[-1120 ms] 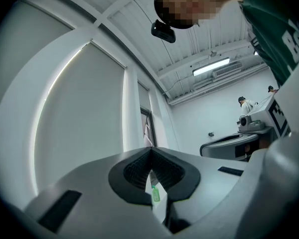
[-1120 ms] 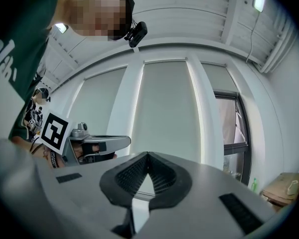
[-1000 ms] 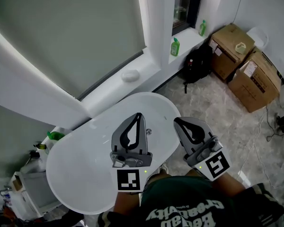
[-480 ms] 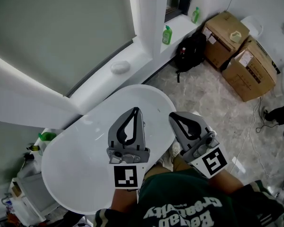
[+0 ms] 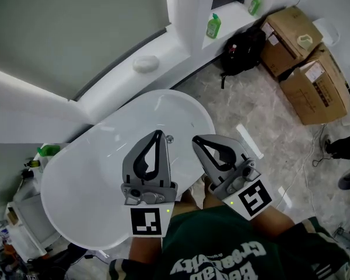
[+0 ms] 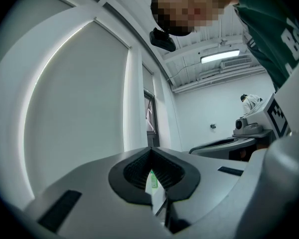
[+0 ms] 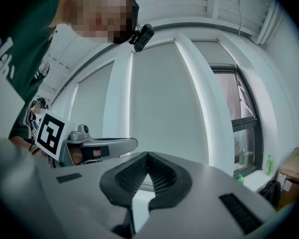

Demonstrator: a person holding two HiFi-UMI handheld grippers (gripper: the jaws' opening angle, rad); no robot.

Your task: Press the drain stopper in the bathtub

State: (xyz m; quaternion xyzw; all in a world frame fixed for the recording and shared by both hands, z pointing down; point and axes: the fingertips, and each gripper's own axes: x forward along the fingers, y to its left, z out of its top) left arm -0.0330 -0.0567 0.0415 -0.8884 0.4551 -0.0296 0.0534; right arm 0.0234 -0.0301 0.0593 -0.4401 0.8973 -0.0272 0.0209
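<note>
A white oval bathtub (image 5: pixel 84 182) lies below me in the head view. Its small round metal drain stopper (image 5: pixel 170 139) sits in the tub floor near the right end. My left gripper (image 5: pixel 159 133) hangs over the tub, shut and holding nothing, its tip just left of the stopper. My right gripper (image 5: pixel 196 139) is also shut and empty, beside the tub's right rim. The left gripper view shows the left gripper (image 6: pixel 150 151) pointing up at a window wall. In the right gripper view the right gripper (image 7: pixel 148 156) has its jaws together too.
Two green bottles (image 5: pixel 213 25) stand on the window sill, and a white lump (image 5: pixel 144 64) lies on the ledge behind the tub. A black backpack (image 5: pixel 242 50) and cardboard boxes (image 5: pixel 312 89) are on the floor at right. Bottles and clutter (image 5: pixel 39 151) crowd the tub's left end.
The head view has shifted, so the tub and both grippers sit a little lower and further left in the frame. Both grippers stay shut, and the left tip stays close to the stopper.
</note>
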